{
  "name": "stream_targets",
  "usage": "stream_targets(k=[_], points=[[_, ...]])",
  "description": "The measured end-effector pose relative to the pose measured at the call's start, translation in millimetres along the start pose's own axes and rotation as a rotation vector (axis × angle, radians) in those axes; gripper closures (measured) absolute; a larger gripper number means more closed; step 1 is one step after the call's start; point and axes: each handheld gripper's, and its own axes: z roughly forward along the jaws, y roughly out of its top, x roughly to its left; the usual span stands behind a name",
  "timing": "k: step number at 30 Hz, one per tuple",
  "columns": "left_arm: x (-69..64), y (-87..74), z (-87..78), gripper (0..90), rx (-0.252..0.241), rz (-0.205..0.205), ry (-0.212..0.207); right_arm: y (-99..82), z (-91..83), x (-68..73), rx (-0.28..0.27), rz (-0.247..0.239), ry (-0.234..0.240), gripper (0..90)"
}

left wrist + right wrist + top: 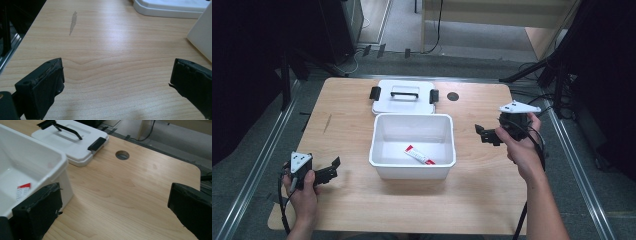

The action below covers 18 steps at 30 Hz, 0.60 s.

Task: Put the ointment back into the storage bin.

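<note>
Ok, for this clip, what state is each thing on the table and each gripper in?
White bin: open, upright, lid off.
Lid: flat on the table behind the bin, handle up.
Tube: lying inside the bin.
Left gripper: open, empty.
Right gripper: open, empty.

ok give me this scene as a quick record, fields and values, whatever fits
surface: wooden table
container: white bin, open, middle of table
bin contents: one tube, white with red end, lying on the bin floor
lid: white lid with black handle and latches, flat on the table behind the bin, touching or nearly so
table feature: round hole right of the lid
left claw: open, holding nothing, left of the bin near the front edge
right claw: open, holding nothing, right of the bin
</note>
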Motion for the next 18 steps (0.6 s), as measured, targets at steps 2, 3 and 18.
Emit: stream_targets(k=[2,3,18], points=[[0.1,0.0,-0.1,0.0,0.002,0.002,0.000,-9.5,-1.5,-4.7,-0.011,0.011,-0.010,0.0],[0.1,0.0,-0.1,0.0,0.001,0.002,0.000,-14.8,-2.7,-7.4,-0.020,0.017,-0.010,0.0],[-0.5,-0.2,-0.2,0.0,0.000,0.006,0.000,-93.1,-22.2,-40.4,-0.075,0.163,-0.116,0.0]])
